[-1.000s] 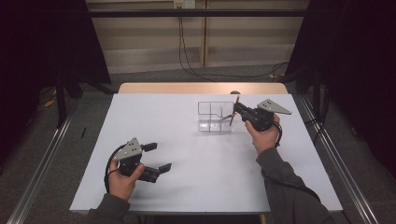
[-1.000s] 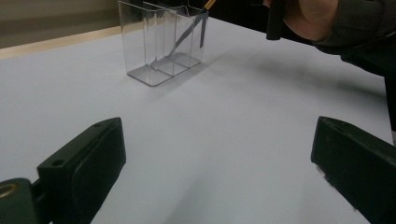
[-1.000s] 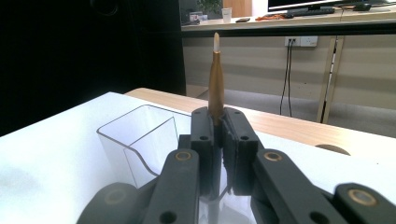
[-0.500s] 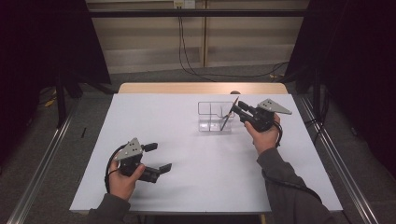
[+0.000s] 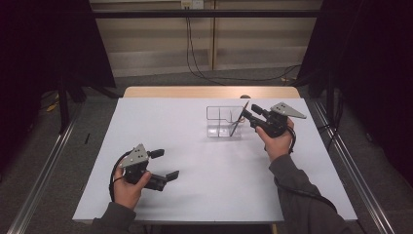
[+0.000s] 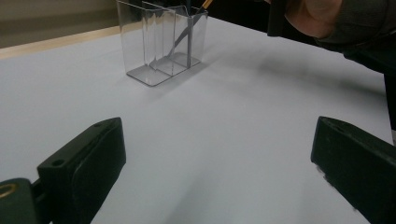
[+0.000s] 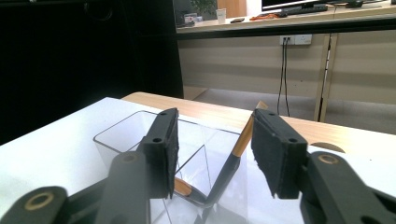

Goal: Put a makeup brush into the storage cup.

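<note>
A clear plastic organizer (image 5: 223, 122) with several compartments stands on the white table (image 5: 195, 195), right of the middle. A slim pen (image 5: 238, 121), dark below and orange at the top, leans in its right compartment. My right gripper (image 5: 249, 112) hovers at the organizer's right rim. Its jaws have just been opening, and in the right gripper view (image 7: 215, 149) the pen (image 7: 232, 163) stands free between the pads. My left gripper (image 5: 164, 164) rests near the front left of the table, open and holding nothing. The left gripper view (image 6: 219, 163) shows the organizer (image 6: 159, 42) far ahead.
A wooden strip (image 5: 209, 91) edges the table's far side. Metal rails (image 5: 44, 165) run along the floor on both sides, and cables (image 5: 192, 53) hang behind the table. The person's right hand (image 6: 322, 16) shows beside the organizer in the left gripper view.
The right gripper's jaws have spread apart around the pen, which stays leaning in the organizer. Neither hand has shifted.
</note>
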The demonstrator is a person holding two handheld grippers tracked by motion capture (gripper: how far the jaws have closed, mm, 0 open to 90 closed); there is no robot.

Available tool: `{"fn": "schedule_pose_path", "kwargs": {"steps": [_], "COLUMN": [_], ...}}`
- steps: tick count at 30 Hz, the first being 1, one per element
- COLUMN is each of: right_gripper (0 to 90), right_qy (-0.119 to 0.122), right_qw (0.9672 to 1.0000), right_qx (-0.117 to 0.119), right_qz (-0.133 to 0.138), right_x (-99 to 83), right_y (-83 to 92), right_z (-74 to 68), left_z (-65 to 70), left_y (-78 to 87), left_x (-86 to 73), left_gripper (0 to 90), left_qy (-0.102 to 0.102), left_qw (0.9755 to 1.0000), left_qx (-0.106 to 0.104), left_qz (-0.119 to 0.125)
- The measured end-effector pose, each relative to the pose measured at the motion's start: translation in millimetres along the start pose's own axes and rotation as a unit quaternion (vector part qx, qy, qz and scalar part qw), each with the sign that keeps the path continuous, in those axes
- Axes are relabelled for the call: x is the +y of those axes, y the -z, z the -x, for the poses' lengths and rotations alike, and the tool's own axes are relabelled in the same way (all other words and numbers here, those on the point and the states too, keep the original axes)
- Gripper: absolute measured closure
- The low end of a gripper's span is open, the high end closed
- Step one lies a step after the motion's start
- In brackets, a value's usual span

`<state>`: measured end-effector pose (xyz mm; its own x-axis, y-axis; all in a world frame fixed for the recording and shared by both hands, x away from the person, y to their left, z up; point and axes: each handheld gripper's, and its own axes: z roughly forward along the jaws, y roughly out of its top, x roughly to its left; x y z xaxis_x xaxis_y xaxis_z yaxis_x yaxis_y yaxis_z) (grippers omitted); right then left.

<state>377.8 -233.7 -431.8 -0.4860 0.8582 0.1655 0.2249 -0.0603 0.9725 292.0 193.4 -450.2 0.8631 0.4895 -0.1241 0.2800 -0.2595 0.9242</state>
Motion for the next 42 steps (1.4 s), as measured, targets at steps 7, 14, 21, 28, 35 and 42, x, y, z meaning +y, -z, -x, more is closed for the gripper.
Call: {"fn": "schedule_pose_path", "kwargs": {"steps": [7, 14, 21, 28, 35, 42], "right_gripper": [46.3, 43.7, 38.3, 31.8, 26.1, 19.1], "right_qy": [-0.002, -0.002, -0.005, -0.012, -0.007, -0.003], "right_qw": [1.0, 1.0, 0.9999, 0.9999, 0.9999, 0.9999], "right_qx": [-0.003, -0.004, -0.009, -0.009, -0.011, -0.009], "right_qz": [0.002, 0.0, -0.001, -0.001, -0.009, -0.012], "right_x": [2.0, 4.0, 4.8, 5.5, 6.7, 6.7], "right_y": [2.5, 5.1, 7.6, 10.3, 12.3, 15.1], "right_z": [1.7, 3.7, 5.3, 7.0, 7.8, 9.8], "left_z": [0.5, 0.6, 1.2, 1.6, 2.3, 3.0], "left_y": [0.0, -0.5, -0.2, 1.0, 1.4, 1.2], "left_x": [0.2, 0.1, 0.5, 0.5, 0.1, -0.1], "left_gripper": [3.0, 3.0, 3.0, 3.0, 2.9, 2.9], "left_qy": [0.0, -0.001, -0.001, -0.004, -0.003, -0.005], "left_qw": [1.0, 1.0, 1.0, 1.0, 1.0, 1.0], "left_qx": [0.0, -0.004, -0.002, 0.001, -0.001, 0.004], "left_qz": [0.0, 0.003, 0.004, 0.0, 0.0, -0.002]}}
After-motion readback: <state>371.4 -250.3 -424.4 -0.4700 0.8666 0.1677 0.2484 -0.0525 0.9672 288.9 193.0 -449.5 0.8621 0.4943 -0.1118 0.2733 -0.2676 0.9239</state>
